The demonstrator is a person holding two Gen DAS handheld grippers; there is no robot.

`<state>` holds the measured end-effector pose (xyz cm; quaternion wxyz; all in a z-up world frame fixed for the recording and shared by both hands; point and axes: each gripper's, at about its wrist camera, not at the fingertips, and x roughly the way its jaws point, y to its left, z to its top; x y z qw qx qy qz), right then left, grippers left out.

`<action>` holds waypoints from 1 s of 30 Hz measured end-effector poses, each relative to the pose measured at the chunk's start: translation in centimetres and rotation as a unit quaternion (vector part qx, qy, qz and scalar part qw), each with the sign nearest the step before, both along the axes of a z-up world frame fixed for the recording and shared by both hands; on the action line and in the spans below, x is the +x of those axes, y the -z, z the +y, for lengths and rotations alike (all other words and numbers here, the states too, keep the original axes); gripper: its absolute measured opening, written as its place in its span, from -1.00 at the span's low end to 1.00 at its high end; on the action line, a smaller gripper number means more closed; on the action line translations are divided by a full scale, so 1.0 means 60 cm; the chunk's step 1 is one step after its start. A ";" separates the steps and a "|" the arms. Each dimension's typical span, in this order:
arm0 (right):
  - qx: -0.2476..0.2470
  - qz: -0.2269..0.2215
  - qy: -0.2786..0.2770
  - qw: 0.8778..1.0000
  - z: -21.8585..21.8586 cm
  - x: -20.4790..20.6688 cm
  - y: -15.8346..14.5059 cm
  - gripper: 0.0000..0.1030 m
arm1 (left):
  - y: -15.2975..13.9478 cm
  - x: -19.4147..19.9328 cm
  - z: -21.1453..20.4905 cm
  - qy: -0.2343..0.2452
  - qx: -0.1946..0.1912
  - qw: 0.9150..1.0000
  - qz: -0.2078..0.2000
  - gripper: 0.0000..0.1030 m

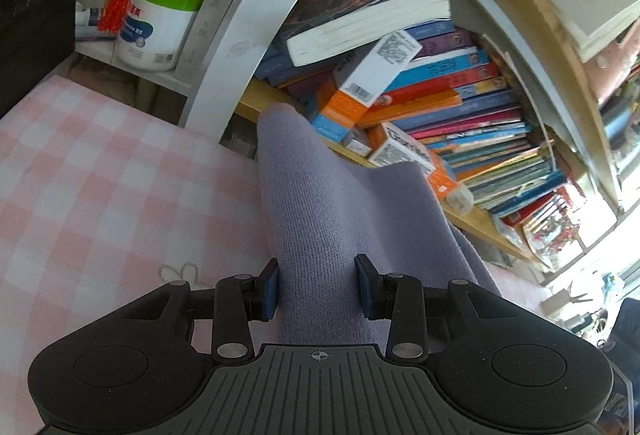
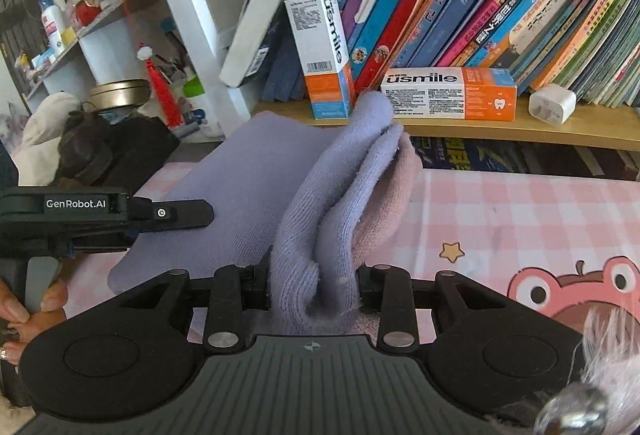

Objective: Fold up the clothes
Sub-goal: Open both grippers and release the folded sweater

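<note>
A lavender knitted garment [image 1: 320, 203] lies over the pink checked surface [image 1: 100, 175]. My left gripper [image 1: 317, 285] is shut on a raised fold of it, the cloth filling the gap between the blue pads [image 1: 271, 289]. In the right wrist view the same garment [image 2: 248, 175] spreads flat to the left and bunches into thick folds [image 2: 320, 235] in the middle. My right gripper [image 2: 314, 289] is shut on those folds. The left gripper's body [image 2: 92, 215] shows at the left, over the garment's left edge, held by a hand [image 2: 24, 315].
A wooden shelf of books [image 2: 500, 15] and toothpaste boxes [image 2: 448, 93] runs close behind the garment. A white charger [image 2: 552, 103] sits on the shelf. A white frame post [image 1: 240, 35], a green-lidded tub [image 1: 156, 27] and a black bag [image 2: 116, 151] stand to the left.
</note>
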<state>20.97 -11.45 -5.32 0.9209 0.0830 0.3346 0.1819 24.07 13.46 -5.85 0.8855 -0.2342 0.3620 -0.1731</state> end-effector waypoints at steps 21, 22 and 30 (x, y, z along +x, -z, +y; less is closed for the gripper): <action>-0.034 -0.014 0.083 0.996 -0.025 -0.023 -0.004 0.67 | -0.012 -0.055 -0.029 -0.023 0.122 0.991 -0.054 0.13; -0.040 -0.023 0.087 0.995 -0.025 -0.034 -0.010 0.68 | -0.020 -0.066 -0.033 -0.024 0.131 0.989 -0.065 0.19; -0.090 -0.069 0.104 0.988 -0.009 -0.111 -0.028 0.94 | -0.046 -0.144 -0.068 -0.041 0.192 0.976 -0.094 0.78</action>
